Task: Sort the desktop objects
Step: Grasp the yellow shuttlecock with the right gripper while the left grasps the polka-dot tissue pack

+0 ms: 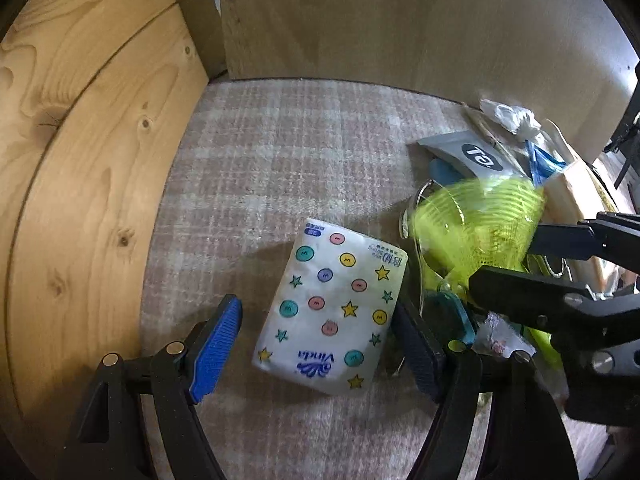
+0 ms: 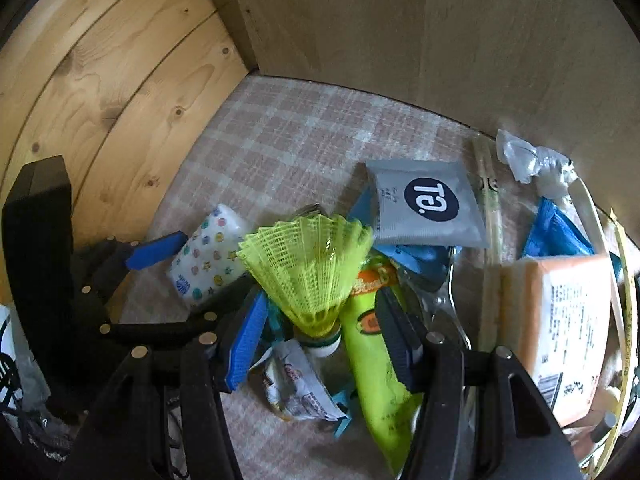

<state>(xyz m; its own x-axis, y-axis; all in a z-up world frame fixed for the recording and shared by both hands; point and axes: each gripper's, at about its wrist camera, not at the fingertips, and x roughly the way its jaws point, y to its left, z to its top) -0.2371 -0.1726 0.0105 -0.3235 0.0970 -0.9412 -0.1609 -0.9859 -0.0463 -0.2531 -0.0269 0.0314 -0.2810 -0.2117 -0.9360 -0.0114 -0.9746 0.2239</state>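
The left hand-held gripper (image 1: 320,344) hangs with its jaws apart around a white tissue pack printed with coloured dots and stars (image 1: 332,312), which lies flat on the pink checked tabletop (image 1: 280,152); neither pad presses it. The right hand-held gripper (image 2: 320,340) stands with jaws apart either side of a neon-yellow plastic mesh shuttlecock (image 2: 308,264), untouched by the pads. Crowding it: a lime-green snack wrapper (image 2: 372,368) at 5 o'clock, a small silver crumpled sachet (image 2: 296,384) at 6, a grey square pouch with a dark round logo (image 2: 424,208) at 1, and an orange-and-white wrapped block (image 2: 556,320) at 3. Pine plank walls (image 1: 80,160) close the left side.
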